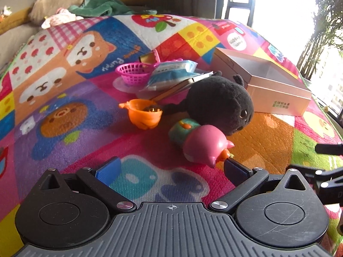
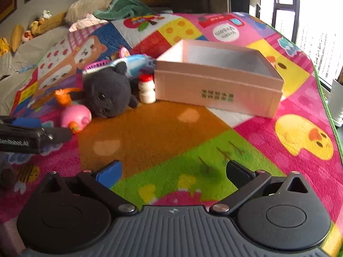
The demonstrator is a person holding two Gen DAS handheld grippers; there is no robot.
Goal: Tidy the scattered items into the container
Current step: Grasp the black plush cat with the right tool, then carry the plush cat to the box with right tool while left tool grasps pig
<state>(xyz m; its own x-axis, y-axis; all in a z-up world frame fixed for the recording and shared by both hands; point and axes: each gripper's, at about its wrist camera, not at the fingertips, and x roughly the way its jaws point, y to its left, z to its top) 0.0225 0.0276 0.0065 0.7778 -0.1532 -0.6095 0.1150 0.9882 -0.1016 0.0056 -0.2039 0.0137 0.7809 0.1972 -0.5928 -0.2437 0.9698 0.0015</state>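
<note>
I read "Vroom" on a white circle of the play mat (image 2: 225,32) — upside down. "PUPPY" stood on its blue patch, and the box (image 2: 216,95) bore green print — too small to read.

The left gripper (image 1: 171,169), black with ribbed grey housing and blue-padded fingers, sits low with its jaws spread wide and nothing between them. Its right fingertip (image 1: 234,168) lies just beside something, contact unclear. The right gripper (image 2: 173,170), of the same make, is likewise spread wide and holds nothing. In the right wrist view, the left gripper shows at the left edge.
</note>
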